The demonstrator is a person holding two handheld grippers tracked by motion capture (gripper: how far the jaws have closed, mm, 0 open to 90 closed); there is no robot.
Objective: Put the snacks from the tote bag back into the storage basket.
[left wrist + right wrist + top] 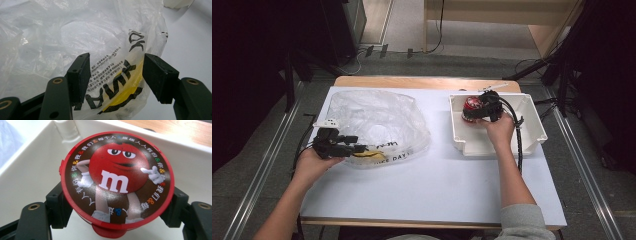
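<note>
Inside the white bin (532,131), the right gripper (482,107) clamps an M&M's tub (117,178); the left gripper (116,75) gapes wide astride the plastic bag (75,37).

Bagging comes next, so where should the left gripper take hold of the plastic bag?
Grip the printed front edge of the plastic bag, coming in low from the person's side. That rim lies loose on the table, already between the open jaws of the left gripper, thin enough to pinch.
</note>
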